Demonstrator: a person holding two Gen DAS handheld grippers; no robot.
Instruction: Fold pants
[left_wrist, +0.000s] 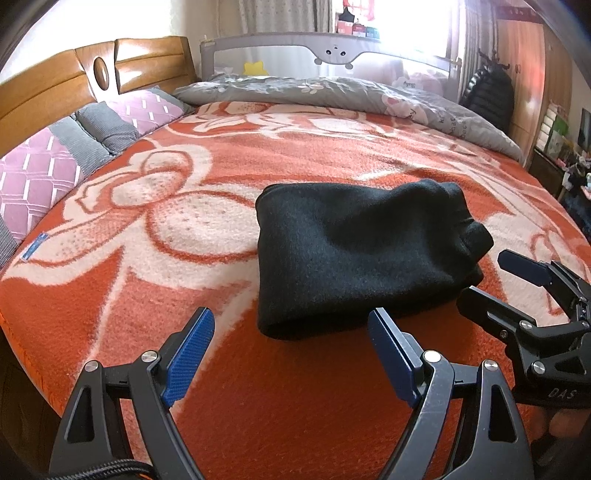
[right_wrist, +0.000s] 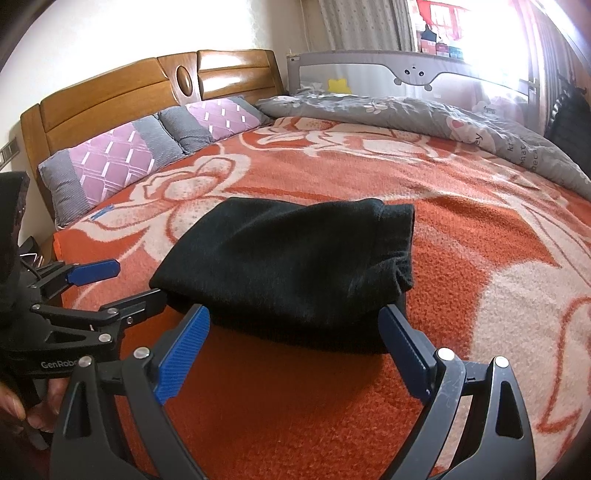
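Your left gripper (left_wrist: 291, 325) hangs nearest, blue-padded jaws spread wide and empty, just short of the near edge of the one folded black fleece pants bundle (left_wrist: 354, 254). Around you, left to right: two lilac-and-grey quilted pillows (left_wrist: 40, 177) against the wooden headboard (left_wrist: 55, 85), the orange floral blanket (left_wrist: 184, 236) under everything, and a grey printed duvet (left_wrist: 332, 92) along the far side. Your right gripper (right_wrist: 295, 325) is also spread apart, its pads flanking the bundle's near edge, holding nothing. Nothing lies between either gripper and the bundle.
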